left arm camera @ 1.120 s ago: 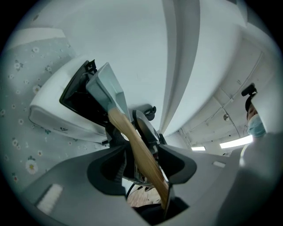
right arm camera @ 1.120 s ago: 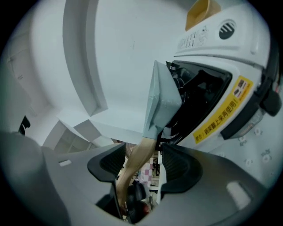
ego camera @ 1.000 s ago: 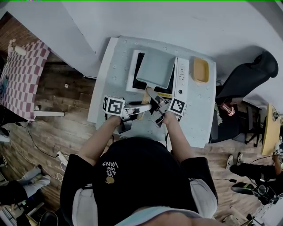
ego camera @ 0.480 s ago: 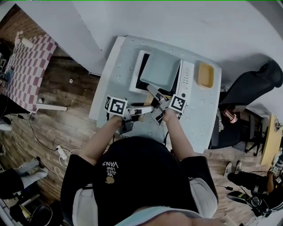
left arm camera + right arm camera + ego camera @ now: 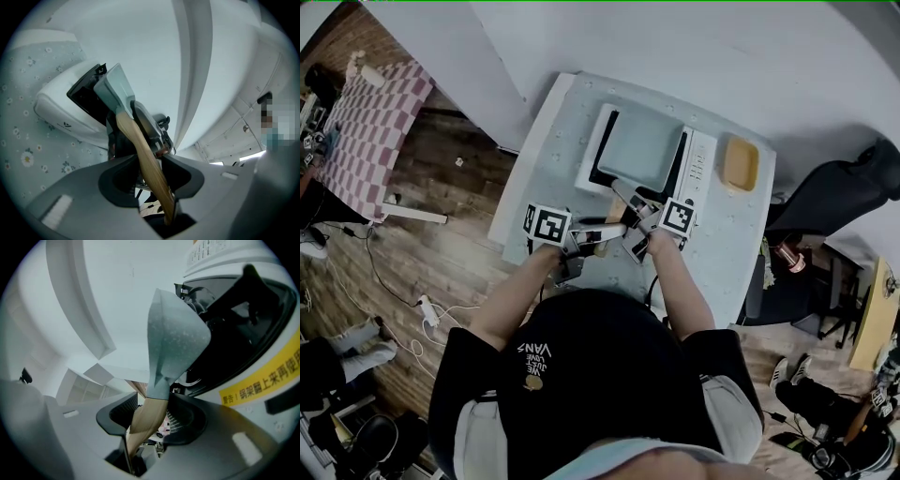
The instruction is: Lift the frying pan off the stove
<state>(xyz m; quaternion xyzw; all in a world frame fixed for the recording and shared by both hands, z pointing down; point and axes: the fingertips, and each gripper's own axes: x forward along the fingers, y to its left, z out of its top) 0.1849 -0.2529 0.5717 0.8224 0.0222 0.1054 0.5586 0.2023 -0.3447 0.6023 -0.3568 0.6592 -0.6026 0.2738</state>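
Left tongs and right tongs, just closing, clamp the wooden handle; expect your frying pan stiff, front-heavy, tipping forward.

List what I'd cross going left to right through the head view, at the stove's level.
checkered table → frying pan → stove's control panel → yellow tray → black chair

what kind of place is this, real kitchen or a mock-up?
Probably a staged recording room, not a kitchen: a portable stove with a frying pan sits on a small cloth-covered table, cables trail over the wooden floor, and a checkered table stands nearby.
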